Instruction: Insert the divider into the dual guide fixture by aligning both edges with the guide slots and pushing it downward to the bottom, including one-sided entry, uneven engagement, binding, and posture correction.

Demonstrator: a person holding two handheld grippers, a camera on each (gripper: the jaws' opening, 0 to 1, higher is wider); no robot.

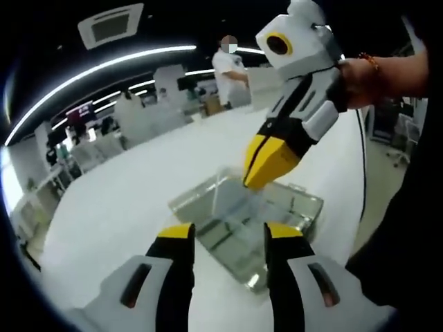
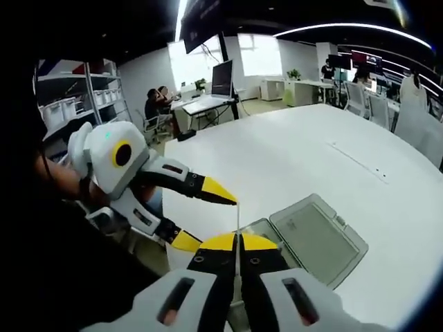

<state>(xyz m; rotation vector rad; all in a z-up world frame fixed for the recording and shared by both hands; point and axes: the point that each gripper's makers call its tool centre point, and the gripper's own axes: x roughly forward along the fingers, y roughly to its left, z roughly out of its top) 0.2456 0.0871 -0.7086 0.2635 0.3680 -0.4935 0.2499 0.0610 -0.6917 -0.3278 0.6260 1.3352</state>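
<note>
Two grippers were over the clear fixture (image 1: 246, 225) on the white table (image 1: 118, 200). I saw my right gripper (image 2: 237, 242) with its jaws pressed together on the thin clear divider (image 2: 237, 220), which stood upright just ahead of the tips. In the left gripper view that same gripper (image 1: 266, 166) came down from the upper right, its yellow tips at the fixture's top edge. My left gripper (image 1: 227, 232) had its jaws spread, holding nothing, the fixture just beyond them. I could not tell whether the divider sat in the guide slots. A flat clear lid (image 2: 315, 238) lay right of my right jaws.
</note>
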